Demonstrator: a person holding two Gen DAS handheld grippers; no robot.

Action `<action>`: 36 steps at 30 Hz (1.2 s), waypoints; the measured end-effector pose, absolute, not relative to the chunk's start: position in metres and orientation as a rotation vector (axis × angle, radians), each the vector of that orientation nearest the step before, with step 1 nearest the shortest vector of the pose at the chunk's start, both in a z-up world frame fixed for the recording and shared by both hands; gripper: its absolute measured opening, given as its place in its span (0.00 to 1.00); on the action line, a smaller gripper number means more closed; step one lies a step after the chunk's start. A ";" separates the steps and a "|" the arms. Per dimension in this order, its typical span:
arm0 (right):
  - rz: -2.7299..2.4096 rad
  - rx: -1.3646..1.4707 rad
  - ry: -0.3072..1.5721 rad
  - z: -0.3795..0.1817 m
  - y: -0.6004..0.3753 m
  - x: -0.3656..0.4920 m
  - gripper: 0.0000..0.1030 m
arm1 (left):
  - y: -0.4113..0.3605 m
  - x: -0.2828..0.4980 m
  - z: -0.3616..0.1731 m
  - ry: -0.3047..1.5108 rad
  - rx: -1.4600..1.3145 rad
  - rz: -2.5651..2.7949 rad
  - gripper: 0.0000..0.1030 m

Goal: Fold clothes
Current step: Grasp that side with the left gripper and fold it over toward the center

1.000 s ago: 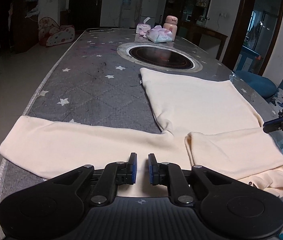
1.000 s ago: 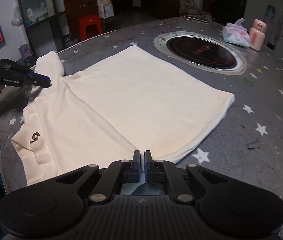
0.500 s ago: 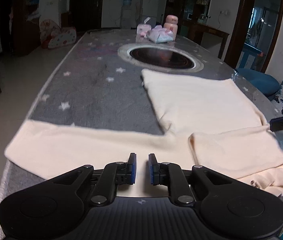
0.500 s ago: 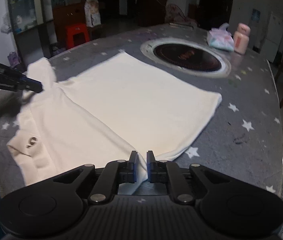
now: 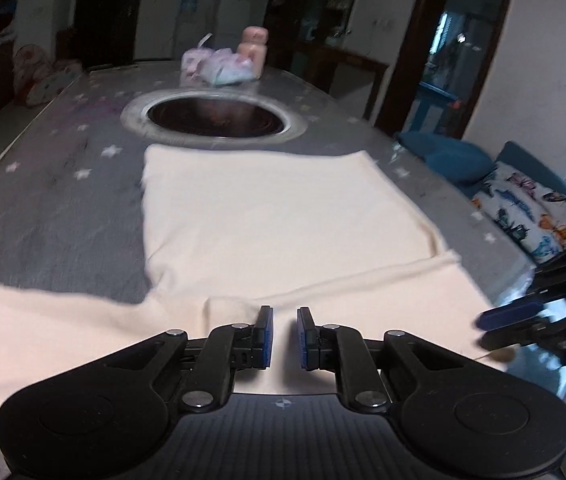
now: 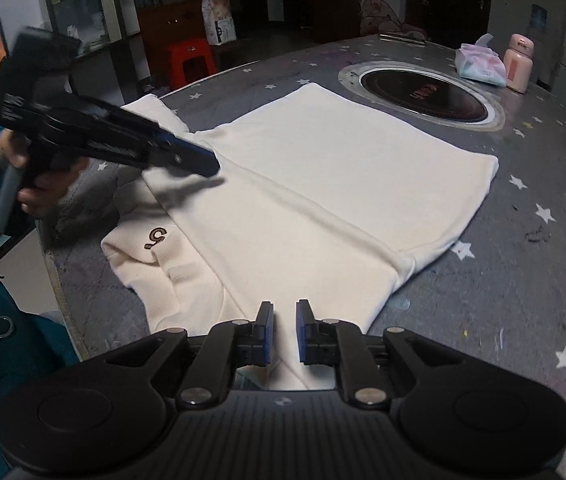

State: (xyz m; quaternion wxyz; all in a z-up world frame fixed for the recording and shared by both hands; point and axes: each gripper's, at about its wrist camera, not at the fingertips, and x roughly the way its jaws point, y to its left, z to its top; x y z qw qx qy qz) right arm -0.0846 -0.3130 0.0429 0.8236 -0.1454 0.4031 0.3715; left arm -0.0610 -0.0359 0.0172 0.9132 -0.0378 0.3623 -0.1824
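A cream sweater (image 5: 275, 220) lies flat on the grey starred table (image 5: 63, 200). One sleeve (image 5: 43, 320) stretches out to the left. The other sleeve is folded across the chest near me. My left gripper (image 5: 283, 338) is open with a narrow gap and hovers above the sweater's near part. In the right wrist view a hand holds that left gripper (image 6: 207, 162) above the sweater (image 6: 323, 184), near the shoulder, with its shadow on the cloth. A small brown logo (image 6: 155, 236) shows by the collar. My right gripper (image 6: 285, 332) is open over the folded sleeve's end and shows again as the right gripper (image 5: 503, 320).
A round hob (image 5: 215, 118) is set in the table behind the sweater. A tissue pack (image 6: 481, 66) and a pink bottle (image 6: 518, 62) stand beyond it. The table edge runs close on both sides. A blue sofa with a cushion (image 5: 443, 156) stands to the right.
My right gripper has opened and let go of the cloth. The left gripper has swung right, from the outstretched sleeve to over the sweater's middle, closer to the right gripper.
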 end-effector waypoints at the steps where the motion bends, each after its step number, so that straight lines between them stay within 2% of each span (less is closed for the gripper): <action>1: 0.788 -0.306 0.857 0.043 -0.314 -0.086 0.13 | -0.033 -0.062 0.018 0.745 -0.082 -0.367 0.14; 5: 0.792 -0.300 0.854 0.044 -0.314 -0.088 0.22 | -0.015 -0.065 0.019 0.736 -0.104 -0.325 0.14; 10: 0.789 -0.287 0.855 0.040 -0.313 -0.088 0.24 | 0.011 -0.074 0.025 0.711 -0.127 -0.234 0.21; 12: 0.791 -0.286 0.852 0.042 -0.312 -0.089 0.29 | 0.028 -0.080 0.029 0.693 -0.139 -0.159 0.22; 17: 0.796 -0.285 0.840 0.044 -0.308 -0.091 0.34 | 0.074 -0.088 0.030 0.663 -0.149 0.104 0.22; 18: 0.796 -0.283 0.837 0.045 -0.307 -0.091 0.34 | 0.084 -0.088 0.028 0.664 -0.154 0.164 0.22; 22: 0.798 -0.278 0.833 0.045 -0.304 -0.091 0.35 | 0.121 -0.085 0.023 0.668 -0.180 0.373 0.36; 31: 0.799 -0.275 0.824 0.048 -0.301 -0.092 0.36 | 0.155 -0.074 0.013 0.659 -0.259 0.392 0.37; 32: 0.798 -0.274 0.822 0.049 -0.301 -0.093 0.36 | 0.157 -0.073 0.012 0.657 -0.276 0.389 0.36; 36: 0.794 -0.272 0.815 0.051 -0.301 -0.093 0.36 | 0.156 -0.078 0.014 0.643 -0.287 0.377 0.13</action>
